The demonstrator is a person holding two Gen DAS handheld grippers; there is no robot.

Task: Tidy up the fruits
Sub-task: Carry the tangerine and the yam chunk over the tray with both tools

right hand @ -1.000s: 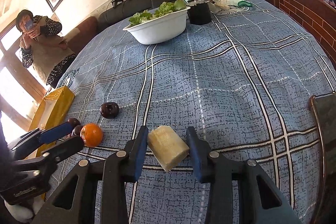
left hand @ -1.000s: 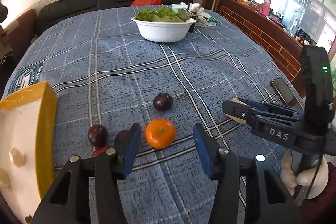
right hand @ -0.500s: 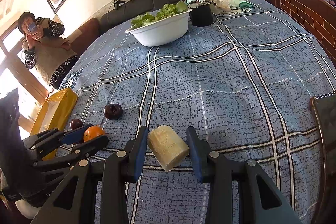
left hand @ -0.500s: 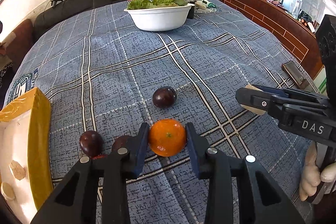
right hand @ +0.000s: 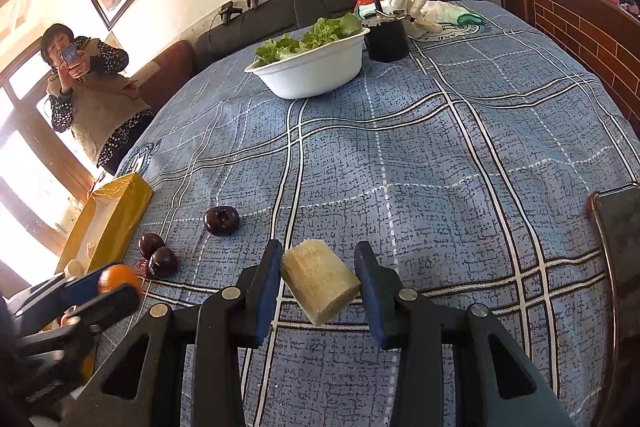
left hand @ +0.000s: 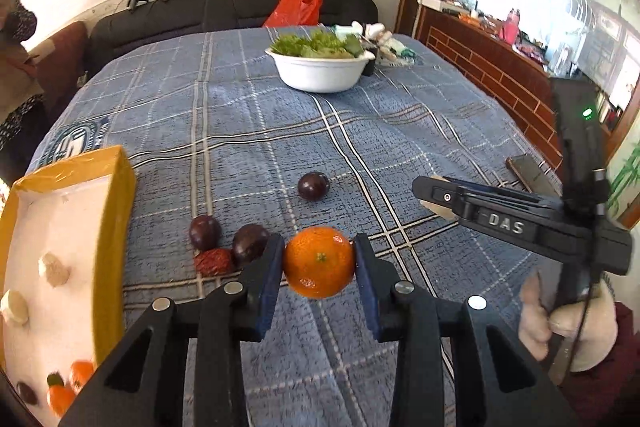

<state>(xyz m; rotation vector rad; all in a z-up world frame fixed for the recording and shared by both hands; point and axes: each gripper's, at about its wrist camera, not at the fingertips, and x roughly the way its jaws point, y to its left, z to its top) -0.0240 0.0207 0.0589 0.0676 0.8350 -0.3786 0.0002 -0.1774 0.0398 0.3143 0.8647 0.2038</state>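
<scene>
Fruit in the box (left hand: 116, 187) at near left is blurred; left tool (left hand: 319, 263) clamps the orange (left hand: 319, 261), right tool (right hand: 318, 279) a pale chunk (right hand: 320, 281); cloth beyond lies open.

Bright window glare, fisheye-bent edges

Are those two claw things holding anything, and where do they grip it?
Left gripper pinches the orange by its sides; right gripper clamps a pale yellowish chunk likewise.
</scene>
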